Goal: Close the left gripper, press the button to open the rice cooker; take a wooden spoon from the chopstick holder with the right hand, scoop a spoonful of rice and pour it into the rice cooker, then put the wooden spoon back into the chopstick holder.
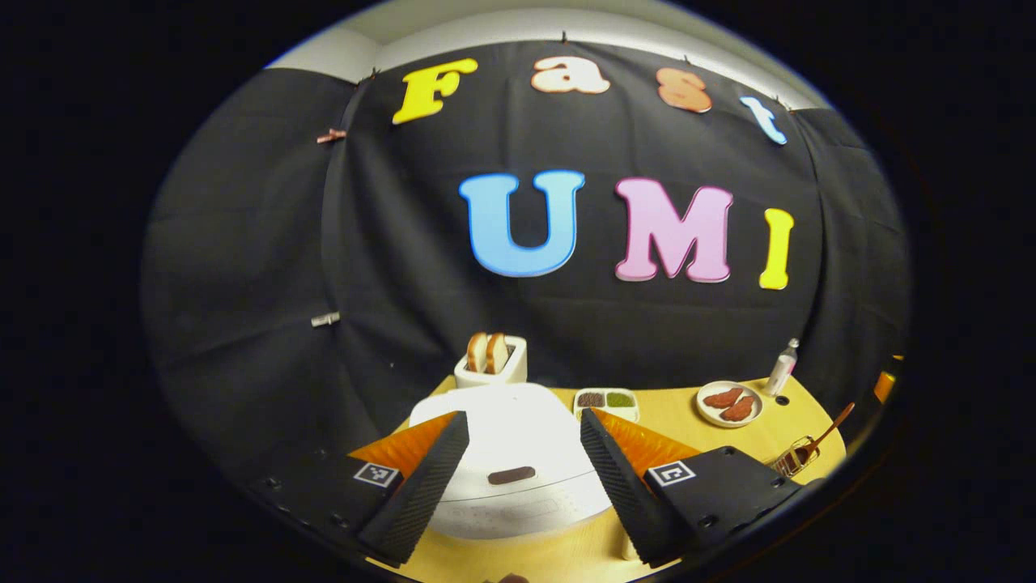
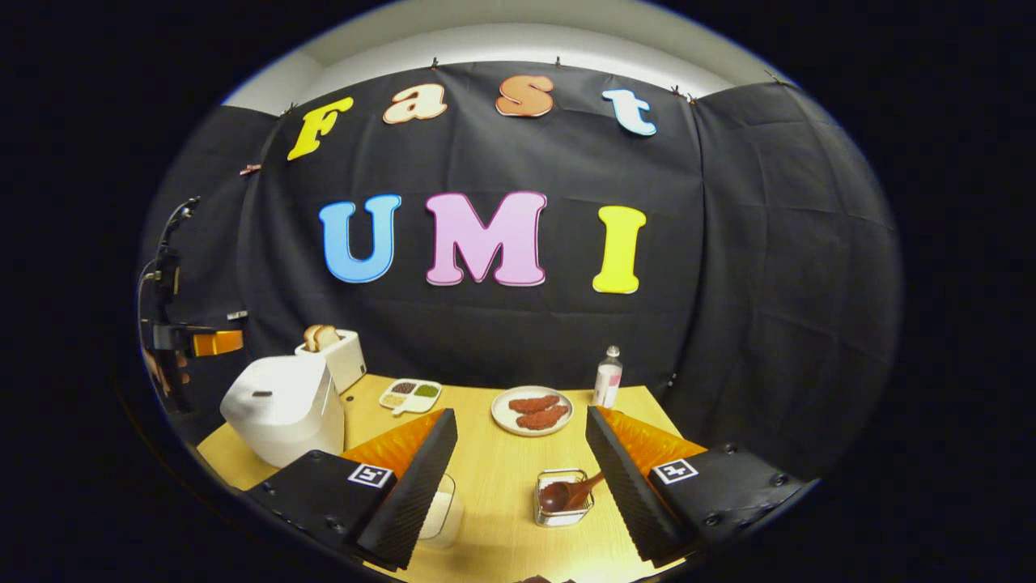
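In the left gripper view the white rice cooker (image 1: 510,461) sits low in the centre of the frame, its lid down, directly between and beyond the fingers of the left hand-held gripper (image 1: 518,478), which stands wide apart and holds nothing. The dark button (image 1: 511,475) on the lid lies midway between those fingers.

In the right gripper view the right hand-held gripper (image 2: 518,478) is likewise spread wide and empty. The chopstick holder (image 2: 564,498) stands on the yellow surface (image 2: 494,478) at lower centre, nearer the right finger, with the wooden spoon (image 2: 566,492) lying in it. The rice cooker is at the left of that frame.
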`<state>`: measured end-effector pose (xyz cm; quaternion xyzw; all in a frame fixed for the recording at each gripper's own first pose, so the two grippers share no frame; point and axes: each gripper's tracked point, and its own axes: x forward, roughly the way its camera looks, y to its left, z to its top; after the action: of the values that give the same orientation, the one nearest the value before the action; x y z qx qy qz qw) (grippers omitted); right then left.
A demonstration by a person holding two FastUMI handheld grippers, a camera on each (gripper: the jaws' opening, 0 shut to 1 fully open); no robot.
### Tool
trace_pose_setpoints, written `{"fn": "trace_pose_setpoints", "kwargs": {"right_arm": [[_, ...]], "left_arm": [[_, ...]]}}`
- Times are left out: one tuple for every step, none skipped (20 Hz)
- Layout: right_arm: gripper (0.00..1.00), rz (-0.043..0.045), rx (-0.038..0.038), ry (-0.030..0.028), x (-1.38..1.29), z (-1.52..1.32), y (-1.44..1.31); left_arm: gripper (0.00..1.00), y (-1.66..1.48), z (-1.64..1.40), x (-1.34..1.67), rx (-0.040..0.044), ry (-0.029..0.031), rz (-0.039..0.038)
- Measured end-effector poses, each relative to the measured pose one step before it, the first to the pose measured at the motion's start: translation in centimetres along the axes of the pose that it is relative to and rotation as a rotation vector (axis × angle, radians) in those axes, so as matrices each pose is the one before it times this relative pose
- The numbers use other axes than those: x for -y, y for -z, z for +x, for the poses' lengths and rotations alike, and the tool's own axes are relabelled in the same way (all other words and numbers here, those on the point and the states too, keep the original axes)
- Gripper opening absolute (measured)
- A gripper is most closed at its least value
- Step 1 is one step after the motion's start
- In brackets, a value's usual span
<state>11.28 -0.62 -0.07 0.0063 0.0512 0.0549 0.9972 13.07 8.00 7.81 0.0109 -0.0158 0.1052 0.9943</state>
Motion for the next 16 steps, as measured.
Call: {"fn": "trace_pose_setpoints", "kwargs": {"right_arm": [[1.0, 0.00571, 0.01627, 0.0047, -0.416, -0.12, -1.04], [1.0, 0.00289, 0.01436, 0.0055, -0.423, -0.362, -0.891], [1.0, -0.00079, 0.01371, 0.00896, -0.312, -0.567, -0.83], [1.0, -0.00625, 0.01279, 0.01204, -0.138, -0.719, -0.681], [1.0, -0.0094, 0.00624, 0.01472, -0.114, -0.849, -0.394], [1.0, -0.00543, -0.0031, 0.01717, 0.059, -1.045, -0.127], [1.0, 0.00122, -0.00552, 0.01457, 0.637, -0.308, 0.737], [1.0, 0.00356, -0.00695, 0.01406, 0.114, -1.162, -0.008], [1.0, 0.00372, -0.00425, 0.01648, 0.344, -1.0, 0.005], [1.0, 0.0014, -0.00073, 0.01622, 0.515, -0.708, 0.135], [1.0, -0.00103, -0.00124, 0.01742, 0.654, -0.593, 0.164], [1.0, -0.00081, -0.00015, 0.01194, 0.589, -0.463, 0.265], [1.0, 0.00377, -0.00194, 0.00654, 0.445, -0.425, 0.168], [1.0, 0.00808, -0.00185, 0.00267, 0.497, -0.344, 0.207], [1.0, 0.01111, -0.00178, -0.0014, 0.383, -0.203, 0.128], [1.0, 0.0117, 0.00089, -0.00436, 0.355, -0.012, 0.075]], "left_arm": [[0.96, -0.687, -1.522, 0.387, 0.02226, 0.01487, -0.00573], [0.96, -0.302, -1.481, 0.657, 0.00879, 0.01911, -0.01613], [0.96, -0.094, -1.414, 0.776, 0.01198, 0.02683, -0.01274], [0.96, 0.002, -1.239, 0.697, 0.00862, 0.02339, -0.00684], [0.96, 0.3, -1.167, 0.527, 0.00588, 0.01955, 0.00218], [0.96, 0.549, -0.955, 0.543, -0.00327, 0.01759, 0.00014], [0.96, 0.786, -0.636, 0.655, -0.01267, 0.02377, -0.00793], [0.96, 0.775, -0.685, 0.636, -0.0163, 0.02049, -0.01634], [0.96, 0.655, -0.365, 0.538, -0.01344, 0.02422, -0.01647], [0.96, 0.466, -0.347, 0.346, -0.00714, 0.01224, -0.01004], [0.96, 0.019, -0.156, -0.078, 0.00147, 0.00512, -0.00244], [0.96, 0.186, -0.155, 0.156, -0.00282, 0.00538, 0.00076], [0.96, 0.304, -0.169, 0.023, -0.00978, -0.00233, 0.00365], [0.95, 0.183, -0.224, -0.107, -0.01139, -0.01081, 0.00211], [0.95, -0.052, -0.399, -0.015, -0.00404, -0.00996, -0.0028], [0.95, -0.379, -0.504, 0.127, 0.00602, -0.00608, -0.00581]]}}
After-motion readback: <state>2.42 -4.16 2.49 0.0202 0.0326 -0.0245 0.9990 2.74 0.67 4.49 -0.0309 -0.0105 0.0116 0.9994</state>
